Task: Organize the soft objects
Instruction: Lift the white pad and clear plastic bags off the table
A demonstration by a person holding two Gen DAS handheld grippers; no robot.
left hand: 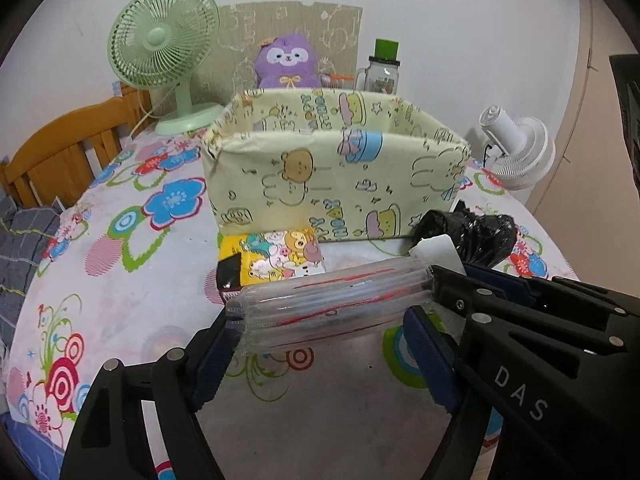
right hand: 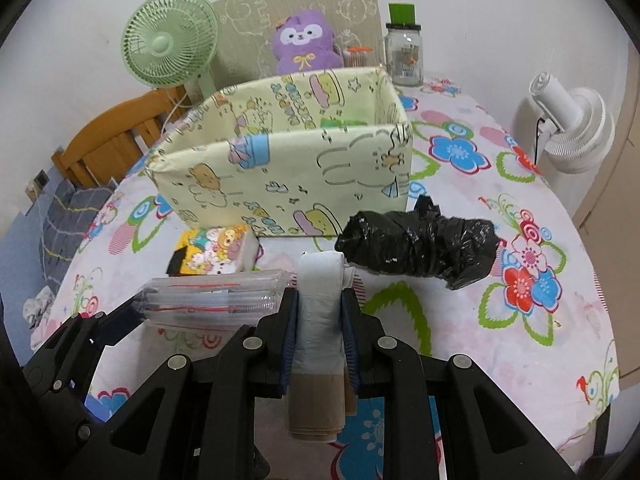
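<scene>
The left gripper (left hand: pixel 320 312) holds a clear plastic packet (left hand: pixel 332 304) with red lines crosswise between its blue pads, its jaws fairly wide and each pad against one end of the packet, lifted above the flowered tablecloth (left hand: pixel 132 280). The right gripper (right hand: pixel 320 320) is closed tight on a white and tan roll of bags (right hand: pixel 320 320), which stands along the fingers; its white end pokes out past the tips and its tan end hangs back toward the camera. Beyond both claws, near the table's middle, sits the pale yellow cartoon-print box (left hand: pixel 336 176), open at the top; its floor is hidden by the front wall. A yellow tissue pack (left hand: pixel 280 258) lies against the box's front left corner, partly covered by the packet. A crumpled black bag bundle (right hand: pixel 420 244) lies at the front right corner. In the left view the right gripper hides most of the roll.
</scene>
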